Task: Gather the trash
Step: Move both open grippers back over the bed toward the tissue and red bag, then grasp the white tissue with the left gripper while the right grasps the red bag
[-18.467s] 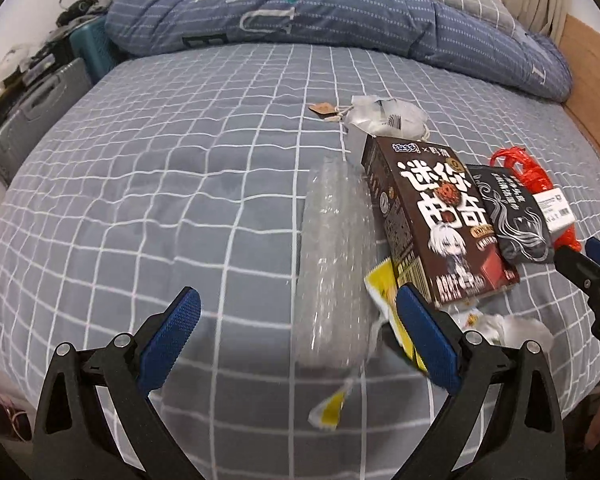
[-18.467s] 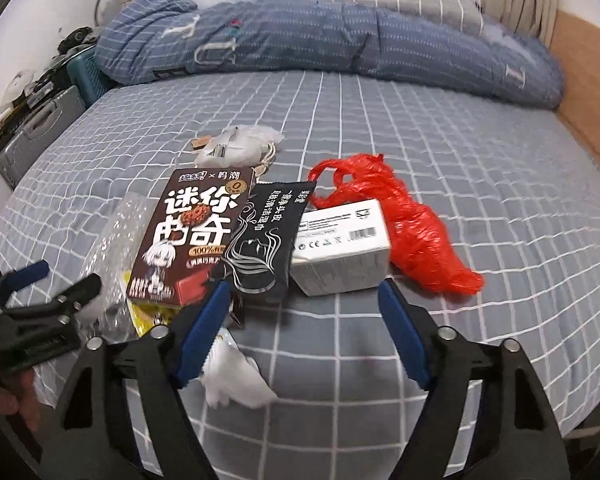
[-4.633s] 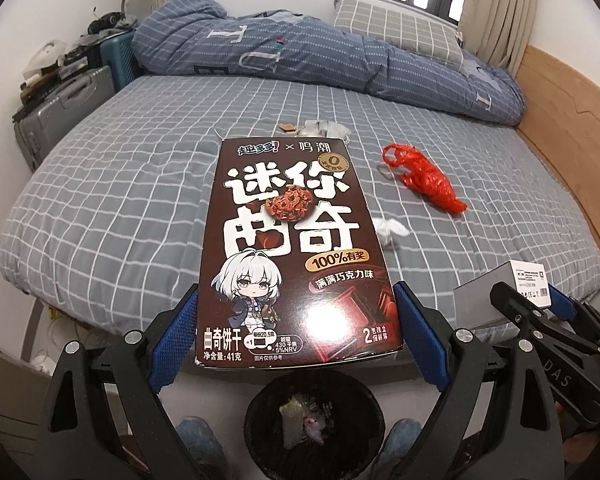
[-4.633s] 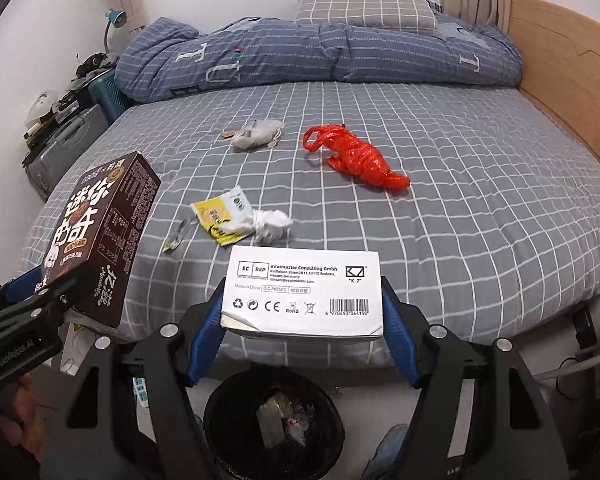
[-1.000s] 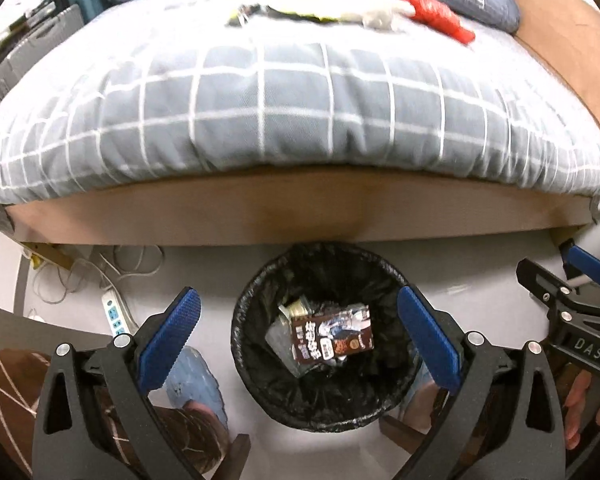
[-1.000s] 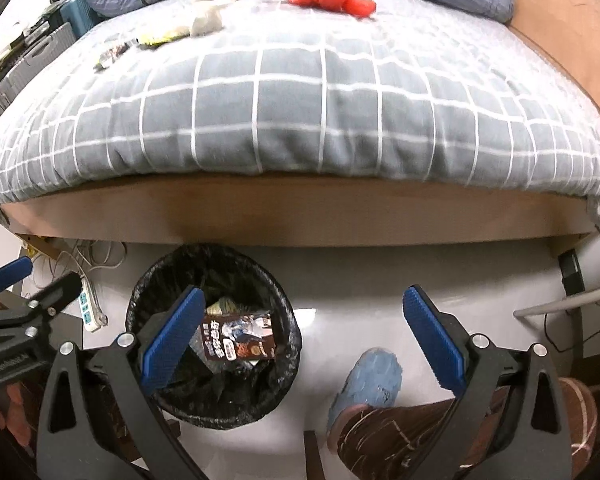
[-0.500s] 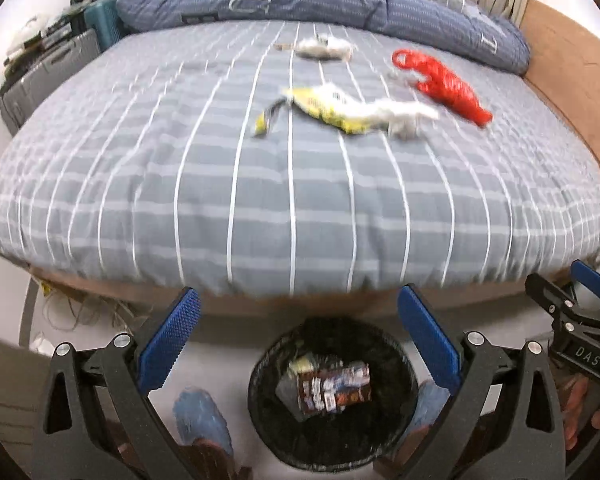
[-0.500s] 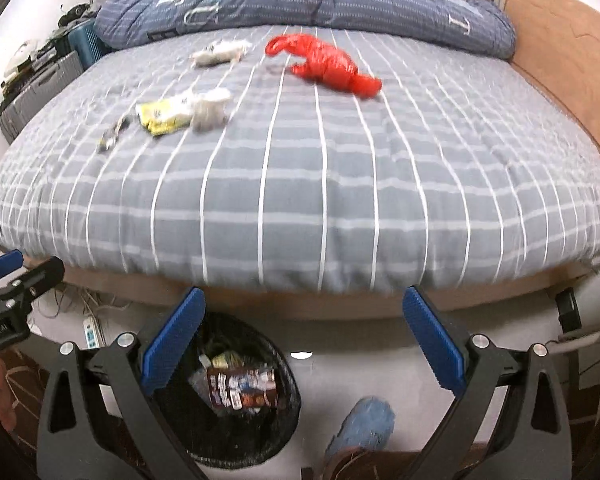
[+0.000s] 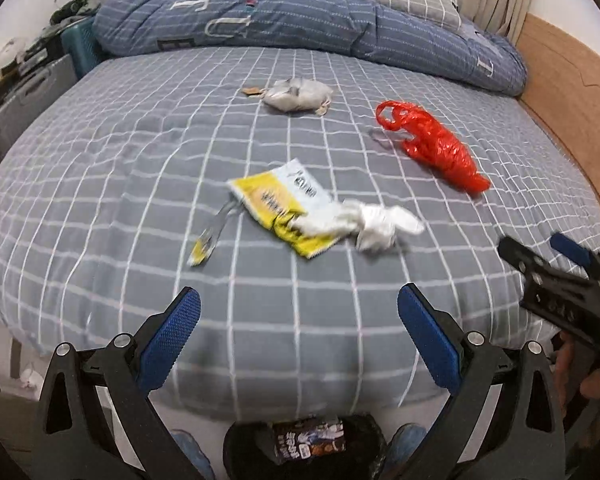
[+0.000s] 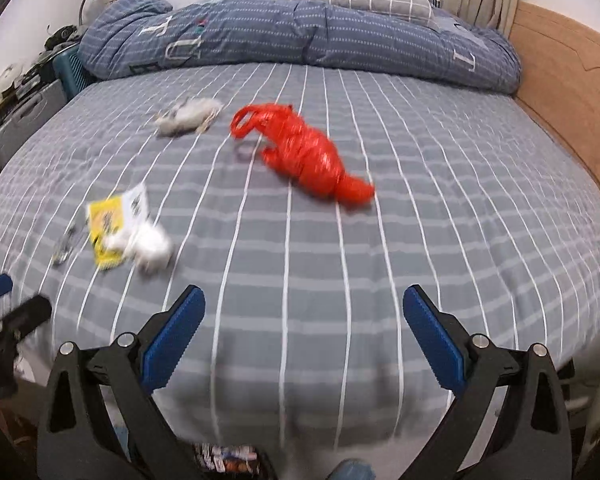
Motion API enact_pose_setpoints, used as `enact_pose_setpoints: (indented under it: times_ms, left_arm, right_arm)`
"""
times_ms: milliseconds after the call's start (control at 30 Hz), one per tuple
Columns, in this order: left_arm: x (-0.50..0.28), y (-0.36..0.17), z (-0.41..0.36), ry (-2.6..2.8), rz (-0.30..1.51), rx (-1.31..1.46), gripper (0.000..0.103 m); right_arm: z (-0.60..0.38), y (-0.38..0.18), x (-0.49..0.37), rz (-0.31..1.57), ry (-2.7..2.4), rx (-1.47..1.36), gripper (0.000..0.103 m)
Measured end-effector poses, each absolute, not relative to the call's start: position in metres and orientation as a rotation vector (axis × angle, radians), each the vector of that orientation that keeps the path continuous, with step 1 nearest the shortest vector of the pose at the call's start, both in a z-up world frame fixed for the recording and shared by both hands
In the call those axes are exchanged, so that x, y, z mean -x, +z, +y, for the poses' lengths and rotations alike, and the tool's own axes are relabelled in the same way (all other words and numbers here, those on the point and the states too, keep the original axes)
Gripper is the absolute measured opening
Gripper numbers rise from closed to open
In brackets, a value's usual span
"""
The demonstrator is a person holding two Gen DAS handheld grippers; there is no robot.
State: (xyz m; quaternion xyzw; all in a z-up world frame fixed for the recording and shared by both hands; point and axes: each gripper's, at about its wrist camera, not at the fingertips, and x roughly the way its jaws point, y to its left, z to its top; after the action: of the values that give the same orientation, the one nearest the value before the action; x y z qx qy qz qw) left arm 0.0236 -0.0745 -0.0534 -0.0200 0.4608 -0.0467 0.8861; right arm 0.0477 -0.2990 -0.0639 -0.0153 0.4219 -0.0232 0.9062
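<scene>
Left tongs [image 9: 298, 336] spread wide, empty, over near edge of bed [image 9: 100, 168]. Ahead-left: thin torn yellow strip [image 9: 209, 236]. Dead ahead: flat yellow-and-white wrapper [image 9: 286, 204], crumpled white tissue [image 9: 374, 222] touching its right end. Farther ahead: grey crumpled wad [image 9: 298, 95]. Ahead-right: glossy red plastic bag [image 9: 434, 146], twisted, handle loop open. Right tongs [image 10: 304, 334] also spread, empty; red bag straight ahead of them. Below left tongs: black bin [image 9: 360, 446] on floor, brown printed snack box [image 9: 308, 442] inside.

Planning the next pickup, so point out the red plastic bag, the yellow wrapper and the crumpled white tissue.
red plastic bag [image 9: 440, 148], left wrist view, bunched middle.
yellow wrapper [image 9: 276, 204], left wrist view, printed face.
crumpled white tissue [image 9: 376, 220], left wrist view, centre.
</scene>
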Motion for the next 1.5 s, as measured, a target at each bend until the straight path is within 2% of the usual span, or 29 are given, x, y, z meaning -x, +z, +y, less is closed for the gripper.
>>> enact_pose_setpoints:
  times_ms: [667, 767, 967, 1133, 1267, 1433, 1500]
  left_arm:
    - [-0.102, -0.097, -0.126, -0.156, 0.997, 0.016, 0.095]
    - [-0.107, -0.100, -0.134, -0.172, 1.000, 0.004, 0.088]
    - [-0.119, -0.108, -0.144, -0.196, 1.021, 0.000, 0.070]
    - [-0.128, -0.115, -0.151, -0.230, 1.047, 0.004, 0.043]
    - [-0.135, -0.116, -0.150, -0.244, 1.049, 0.022, 0.037]
    - [-0.140, -0.119, -0.151, -0.254, 1.060, 0.029, 0.020]
    - [-0.140, -0.118, -0.152, -0.257, 1.059, 0.031, 0.018]
  right_arm:
    - [-0.316, -0.082, -0.172, 0.853, -0.017, 0.081, 0.095]
    - [-0.317, -0.088, -0.181, 0.863, -0.006, 0.071, 0.095]
    - [-0.317, -0.095, -0.193, 0.876, 0.015, 0.057, 0.089]
    - [-0.316, -0.103, -0.201, 0.910, 0.024, 0.056, 0.072]
    - [-0.313, -0.109, -0.200, 0.922, 0.032, 0.054, 0.061]
    - [-0.313, -0.110, -0.199, 0.918, 0.040, 0.054, 0.041]
    - [-0.312, -0.109, -0.198, 0.913, 0.043, 0.063, 0.037]
